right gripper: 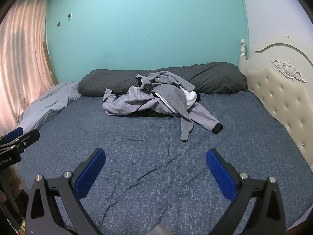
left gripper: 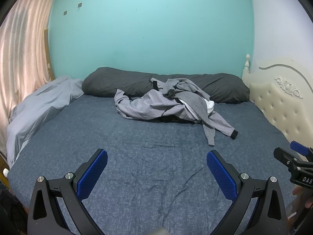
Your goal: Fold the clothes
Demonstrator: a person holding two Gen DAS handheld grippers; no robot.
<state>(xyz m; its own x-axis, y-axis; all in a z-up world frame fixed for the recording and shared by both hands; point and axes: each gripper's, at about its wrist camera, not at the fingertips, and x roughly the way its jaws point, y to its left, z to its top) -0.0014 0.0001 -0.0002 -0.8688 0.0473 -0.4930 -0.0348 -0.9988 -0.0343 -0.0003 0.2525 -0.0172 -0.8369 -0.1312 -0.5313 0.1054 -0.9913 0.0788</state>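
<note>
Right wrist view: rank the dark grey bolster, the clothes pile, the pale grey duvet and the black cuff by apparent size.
1. dark grey bolster
2. clothes pile, close to the bolster and nearer the camera, so unsure
3. pale grey duvet, partly cut off
4. black cuff

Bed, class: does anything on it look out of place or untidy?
Yes. A heap of clothes lies crumpled on the bed against the dark pillow, unfolded, sleeves trailing toward the camera. A grey duvet is bunched at the left edge.

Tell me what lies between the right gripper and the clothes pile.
Only bare blue bedsheet, lightly wrinkled, as the right wrist view shows. The right gripper hangs open over it; the nearest garment part is a grey sleeve trailing from the clothes pile.
</note>
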